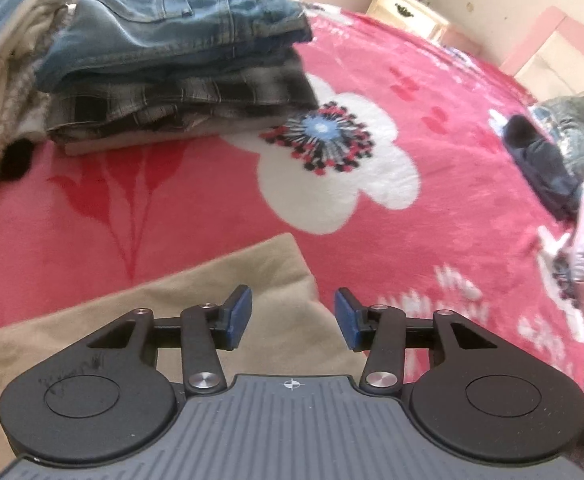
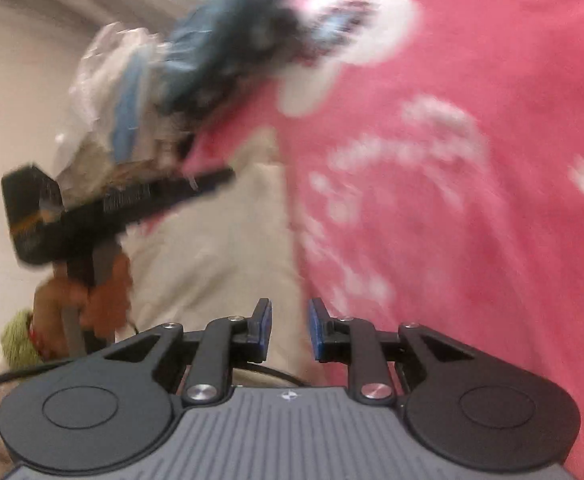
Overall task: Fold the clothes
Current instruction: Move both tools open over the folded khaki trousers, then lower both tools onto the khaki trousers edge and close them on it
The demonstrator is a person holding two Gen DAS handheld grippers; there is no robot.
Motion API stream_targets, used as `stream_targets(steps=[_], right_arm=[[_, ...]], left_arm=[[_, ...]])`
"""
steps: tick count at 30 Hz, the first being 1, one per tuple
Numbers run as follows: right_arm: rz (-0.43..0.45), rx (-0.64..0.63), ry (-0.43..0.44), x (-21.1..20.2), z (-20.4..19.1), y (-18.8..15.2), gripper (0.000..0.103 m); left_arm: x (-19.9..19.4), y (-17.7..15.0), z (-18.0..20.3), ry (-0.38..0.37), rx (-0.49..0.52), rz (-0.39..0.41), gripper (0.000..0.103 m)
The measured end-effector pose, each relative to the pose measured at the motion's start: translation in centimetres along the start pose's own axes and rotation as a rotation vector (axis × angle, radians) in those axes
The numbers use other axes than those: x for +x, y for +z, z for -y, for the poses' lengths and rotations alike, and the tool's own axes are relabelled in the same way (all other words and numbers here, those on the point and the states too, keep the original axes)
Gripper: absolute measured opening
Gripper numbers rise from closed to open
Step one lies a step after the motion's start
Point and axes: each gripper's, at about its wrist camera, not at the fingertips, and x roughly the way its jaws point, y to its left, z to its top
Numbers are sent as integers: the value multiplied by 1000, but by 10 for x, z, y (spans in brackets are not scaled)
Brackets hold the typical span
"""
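A beige garment (image 1: pixel 180 300) lies flat on the pink flowered blanket (image 1: pixel 432 128), low left in the left wrist view. My left gripper (image 1: pixel 292 320) hovers over its right edge, open and empty. In the blurred right wrist view the same beige garment (image 2: pixel 220 248) lies left of centre. My right gripper (image 2: pixel 290 330) is open and empty above its right edge. The left gripper (image 2: pixel 104 208) and the hand holding it show at left in that view.
A stack of folded jeans and plaid clothes (image 1: pixel 180 60) stands at the back left, with pale folded clothes (image 1: pixel 8 64) beside it. Dark clothes (image 1: pixel 540 160) lie at the right. A cream nightstand (image 1: pixel 408 12) stands beyond the bed.
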Motion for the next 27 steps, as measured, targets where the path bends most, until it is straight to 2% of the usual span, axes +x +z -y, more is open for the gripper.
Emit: stream_targets(steps=[1, 2, 4, 5, 7, 11, 15, 19, 21, 22, 24, 27], right_arm=[[-6, -35, -7, 14, -7, 1, 21], [-28, -72, -58, 31, -10, -1, 20], [-82, -150, -185, 64, -15, -5, 9], [-82, -149, -199, 64, -16, -5, 8], [-47, -158, -209, 47, -20, -4, 13], [65, -294, -251, -1, -40, -7, 14], [118, -450, -248, 0, -66, -8, 14], [62, -592, -232, 28, -82, -26, 14], [-57, -672, -300, 65, -80, -42, 13], [-84, -712, -342, 79, -77, -51, 12], [-57, -752, -372, 87, -79, -56, 12], [-38, -718, -403, 74, -96, -50, 14]], left_arm=[[-8, -4, 0, -5, -1, -2, 46], [-14, -9, -1, -2, 3, -4, 46], [-26, -21, -6, 19, 5, -7, 47], [-32, -26, -13, 33, -11, -2, 47], [-46, -36, -26, 61, -41, 6, 46], [-73, -55, -51, 119, -103, 23, 47], [-102, -86, -65, 167, -108, 26, 47], [-119, -126, -67, 213, -57, -5, 47], [-119, -142, -69, 258, -21, -15, 47], [-118, -150, -71, 284, -2, -19, 47], [-118, -160, -76, 295, 13, 3, 49], [-119, -161, -82, 287, 11, 19, 49]])
